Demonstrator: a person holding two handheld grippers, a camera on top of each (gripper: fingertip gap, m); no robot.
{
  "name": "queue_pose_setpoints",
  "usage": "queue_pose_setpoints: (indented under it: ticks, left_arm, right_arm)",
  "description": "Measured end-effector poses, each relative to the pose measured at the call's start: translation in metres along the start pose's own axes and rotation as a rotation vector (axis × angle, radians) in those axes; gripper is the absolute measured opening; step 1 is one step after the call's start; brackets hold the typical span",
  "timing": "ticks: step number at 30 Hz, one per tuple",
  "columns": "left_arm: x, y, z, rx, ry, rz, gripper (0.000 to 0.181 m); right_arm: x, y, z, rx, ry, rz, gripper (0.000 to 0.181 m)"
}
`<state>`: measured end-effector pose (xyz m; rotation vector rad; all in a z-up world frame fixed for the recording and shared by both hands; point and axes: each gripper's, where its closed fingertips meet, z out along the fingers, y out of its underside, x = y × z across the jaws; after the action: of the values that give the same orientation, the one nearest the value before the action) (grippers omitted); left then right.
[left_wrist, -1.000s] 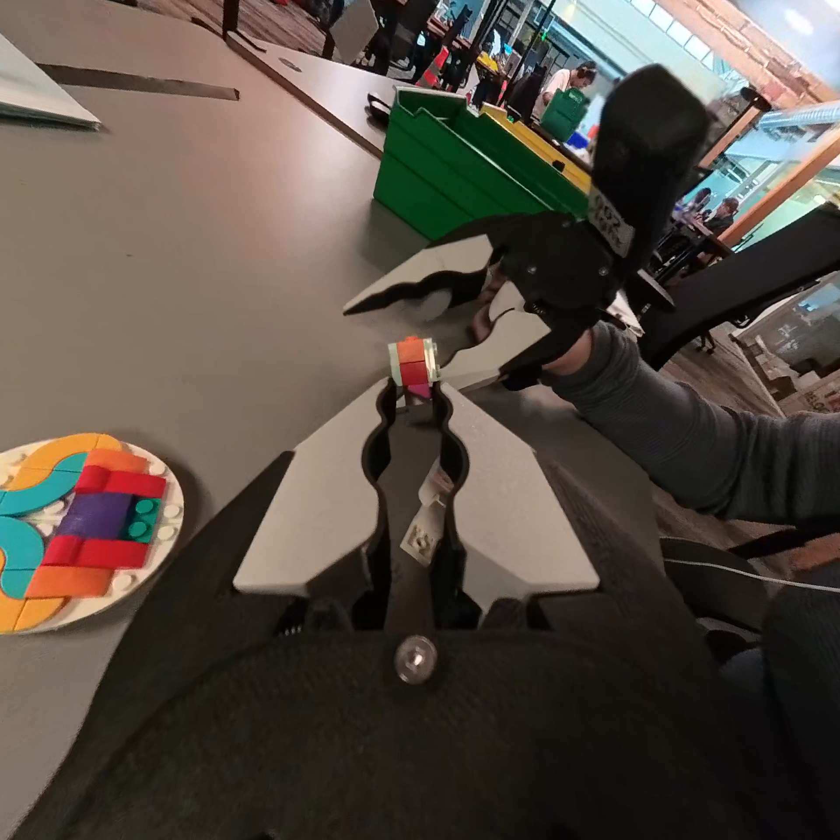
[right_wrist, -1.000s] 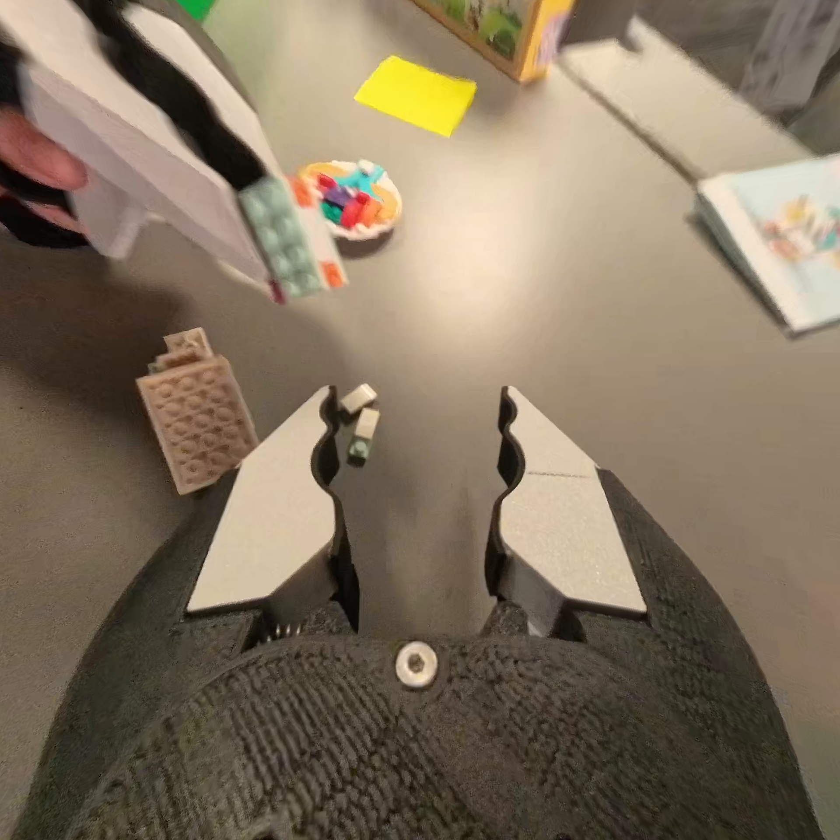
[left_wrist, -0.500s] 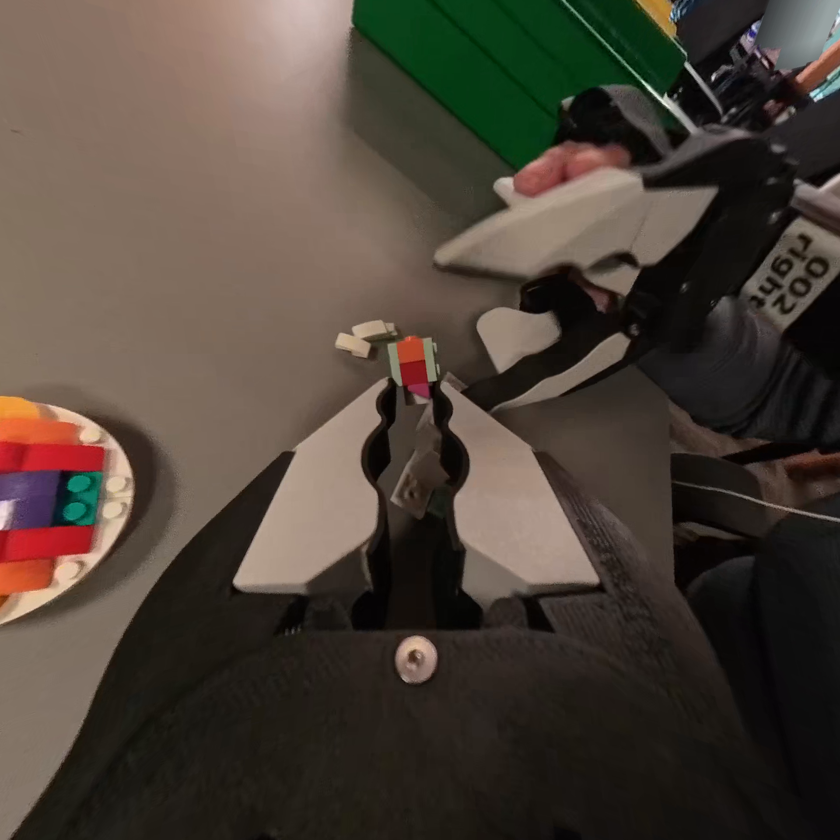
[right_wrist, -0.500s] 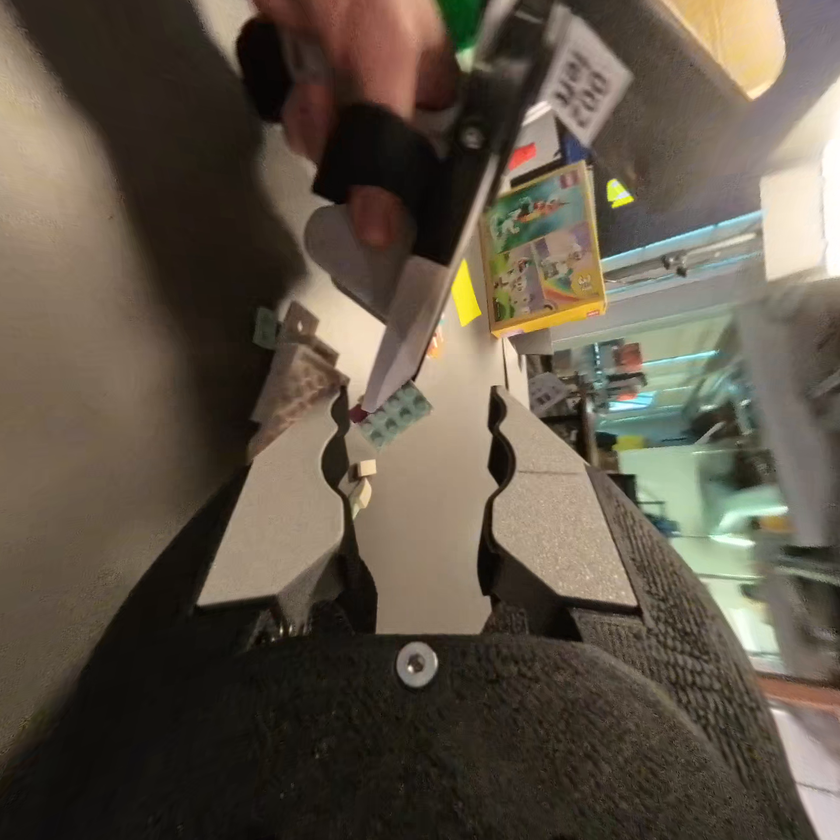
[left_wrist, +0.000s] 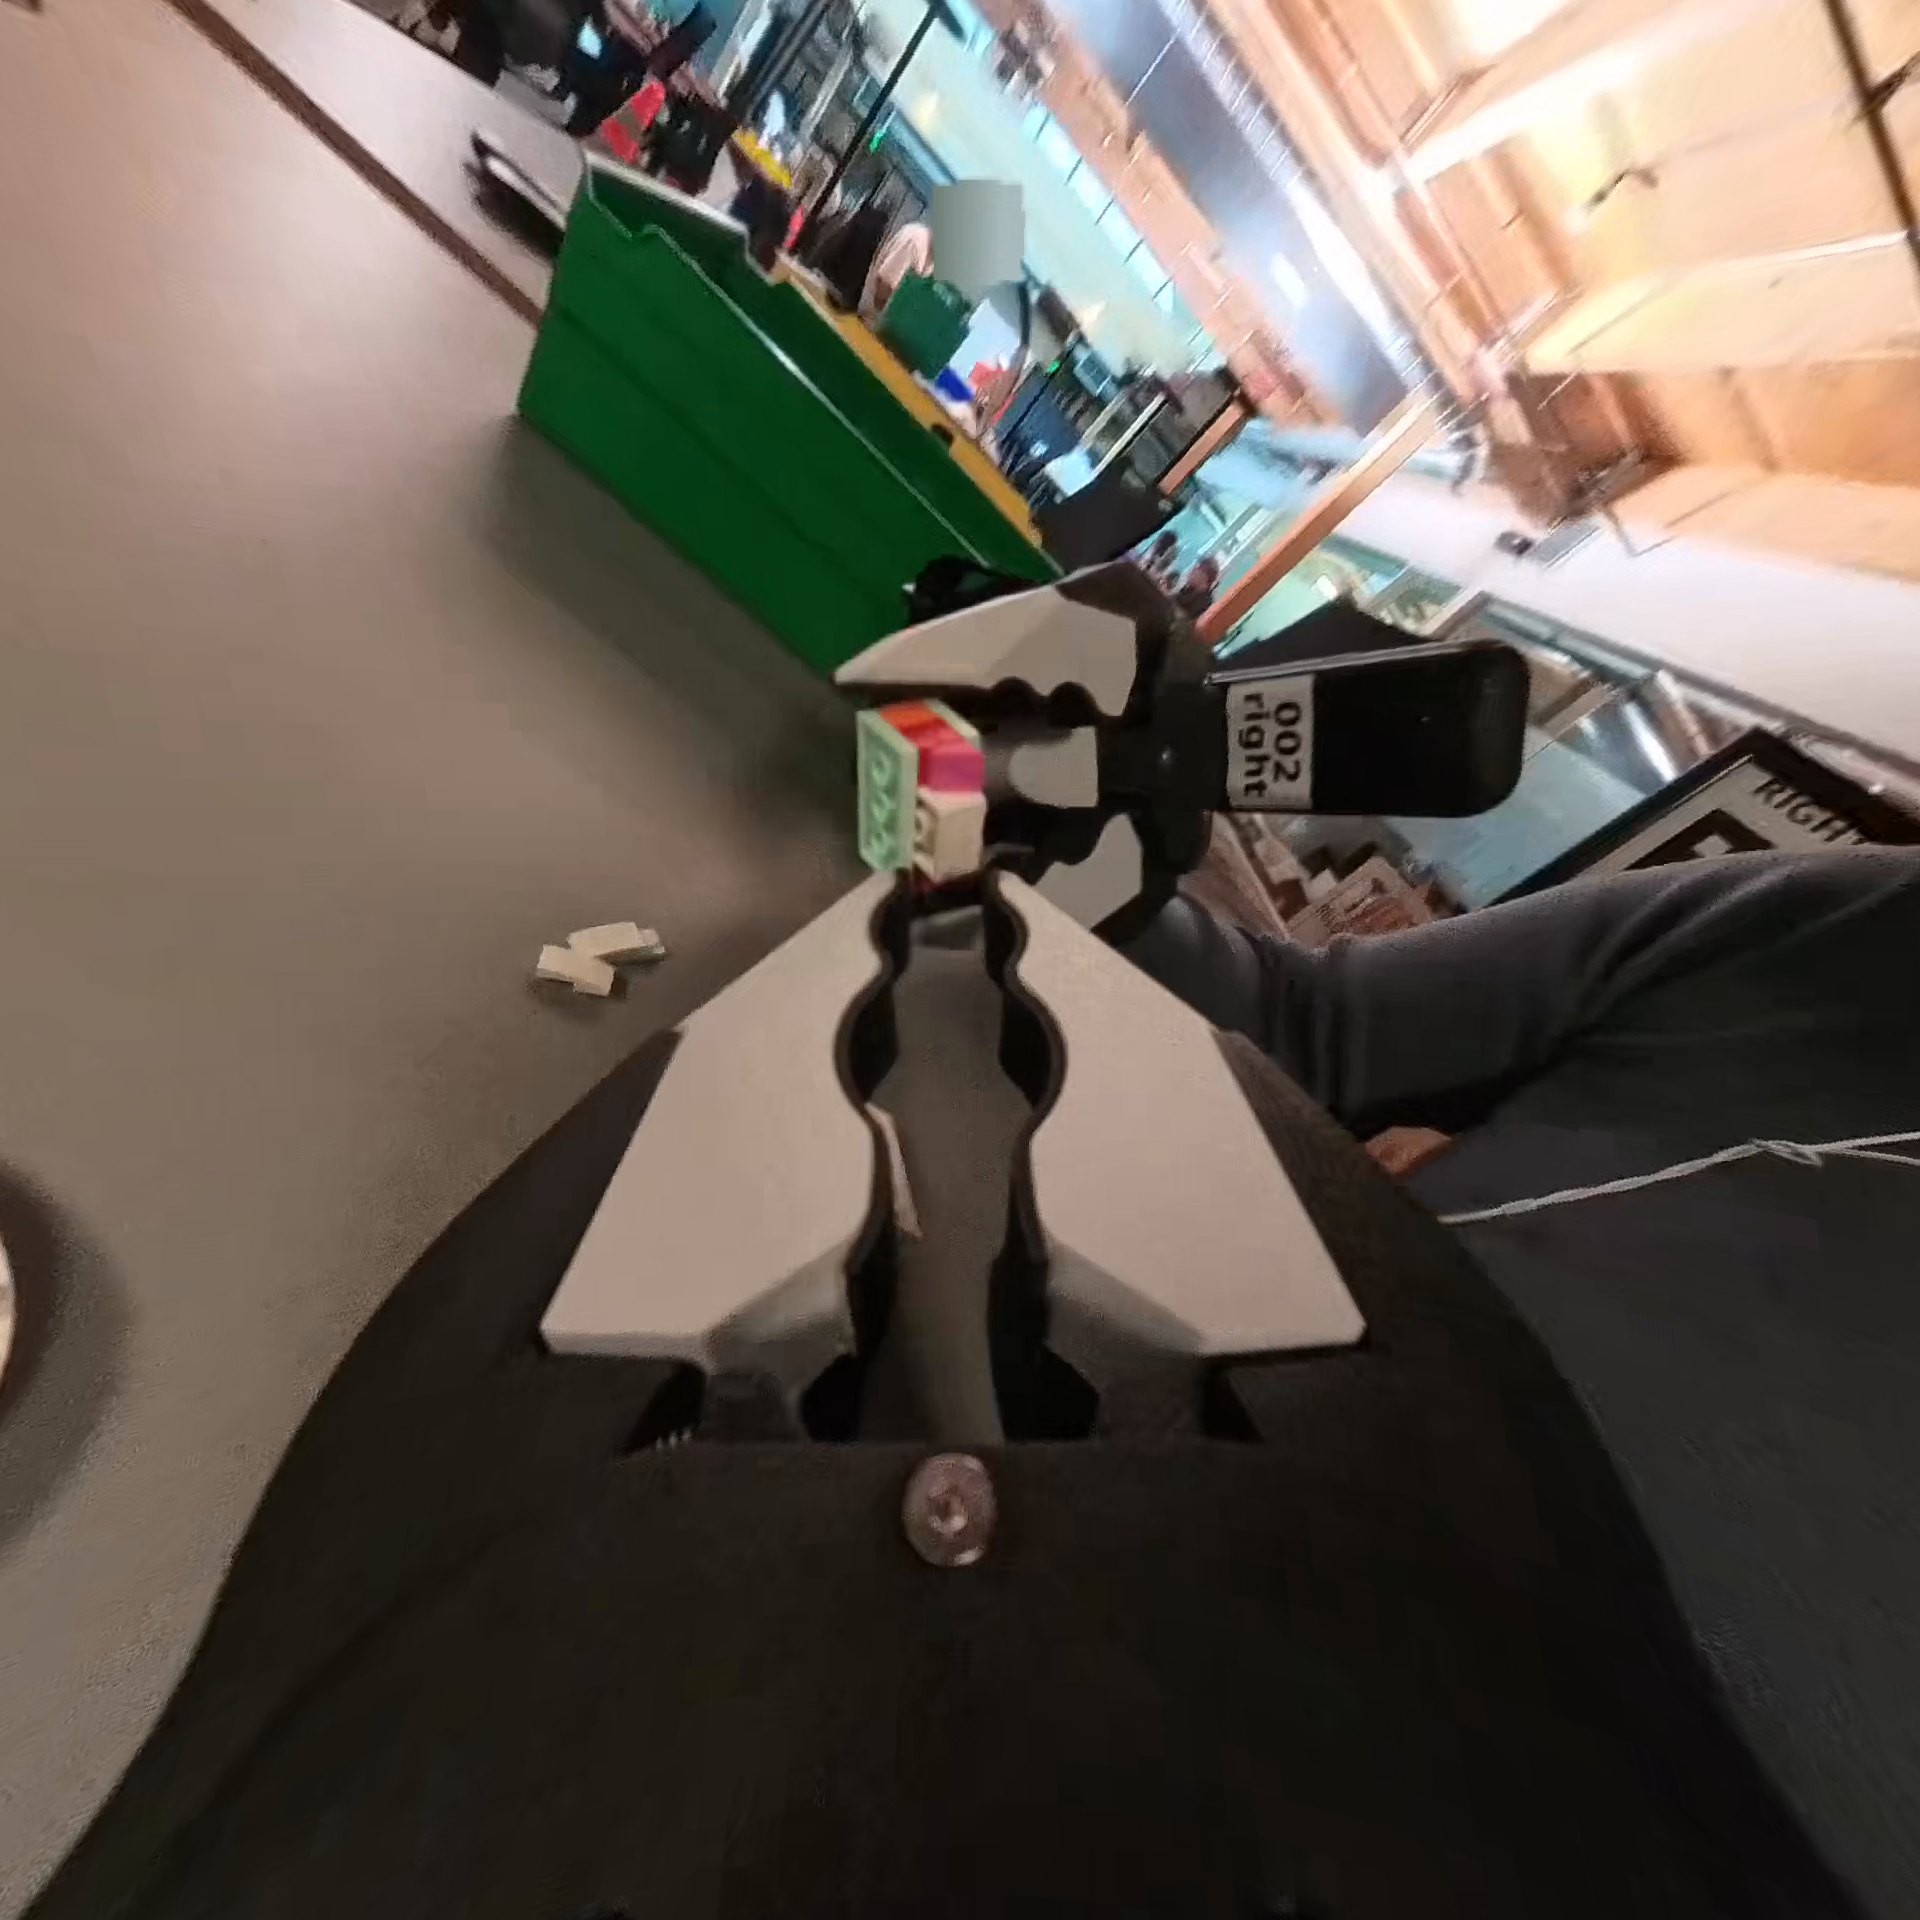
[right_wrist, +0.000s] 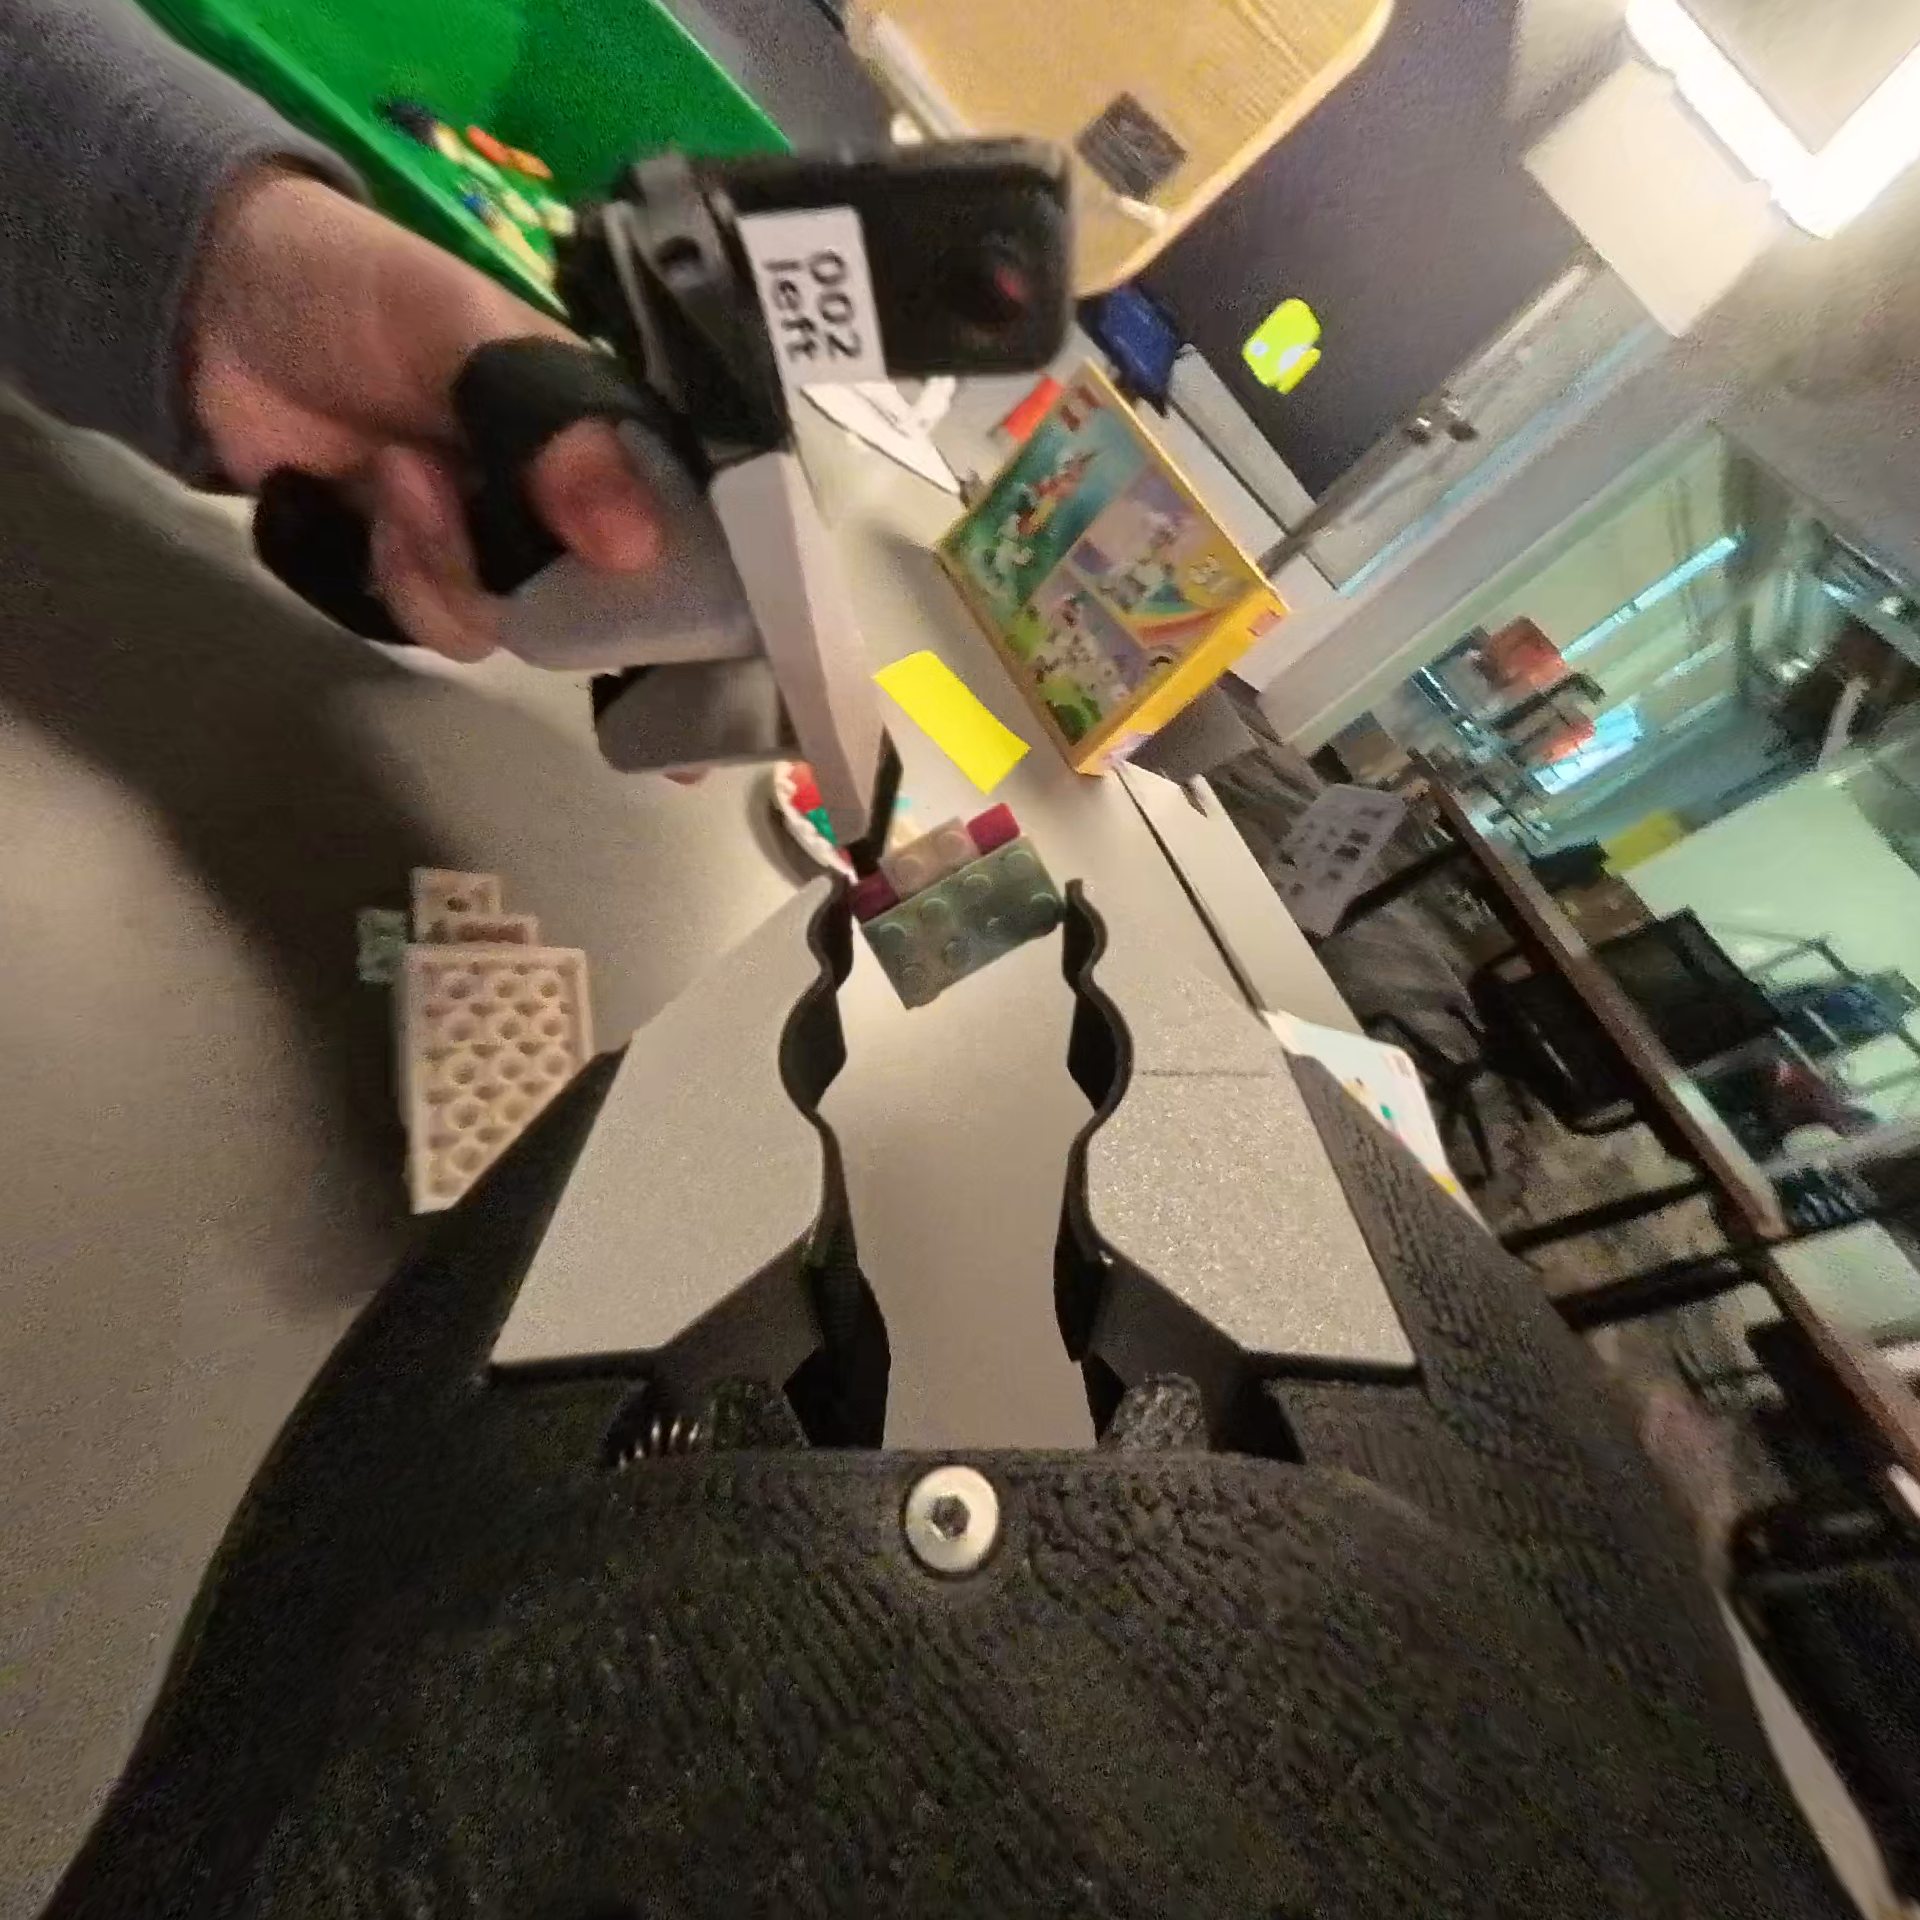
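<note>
Left wrist view is showing a grey table (left_wrist: 260, 623) running under everything, with stacked green bins (left_wrist: 727, 436) sitting at its far side. Right wrist view is catching a colourful picture box (right_wrist: 1112, 561) lying farther along the table.

The left gripper (left_wrist: 948, 899) is hanging above the table, fingers pressed nearly together and pinching the lower end of a small brick cluster (left_wrist: 920, 779). The right gripper (right_wrist: 951, 914) is coming at the cluster from the other side. Its fingers are spread and bracketing the pale green plate, and I cannot tell if either tip is actually touching it.

Tan studded plates (right_wrist: 488, 1070) are lying flat on the table beside the right gripper's left finger. A yellow paper slip (right_wrist: 951, 717) is lying near the box.

The cluster is off the table, between both sets of tips. Two small white pieces (left_wrist: 597, 956) are lying loose on the table near the left gripper, apart from it.
</note>
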<state>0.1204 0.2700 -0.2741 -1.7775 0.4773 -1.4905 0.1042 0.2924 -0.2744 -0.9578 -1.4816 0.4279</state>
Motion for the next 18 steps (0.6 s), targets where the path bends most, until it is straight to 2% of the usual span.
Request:
queue_pose_setpoints:
  ticks: [1,2,4,5,8,14,18]
  left_arm:
    - [-0.002,-0.002,0.000,0.021,-0.010,0.013,0.006]
    - [-0.006,-0.004,0.000,0.039,-0.042,0.040,0.009]
    - [-0.006,-0.007,0.004,0.056,-0.086,0.113,0.026]
    - [-0.007,-0.008,0.006,0.067,-0.124,0.151,0.029]
    - [-0.014,-0.010,0.006,0.082,-0.218,0.217,0.017]
    - [-0.015,-0.007,0.004,0.066,-0.125,0.065,0.018]
    - [-0.012,-0.007,0.002,0.062,-0.086,0.051,0.016]
  right_arm:
    - [0.004,0.003,0.000,-0.020,0.031,-0.010,0.038]
    - [0.006,0.005,0.001,-0.037,0.054,-0.028,0.038]
    - [0.003,0.005,0.005,-0.053,0.069,-0.055,0.039]
    - [0.002,0.006,0.006,-0.060,0.071,-0.063,0.039]
    - [0.000,0.005,0.009,-0.064,0.080,-0.076,0.039]
    - [-0.003,0.006,0.010,-0.060,0.068,-0.061,0.039]
    - [-0.003,0.002,0.009,-0.030,0.061,-0.034,0.039]
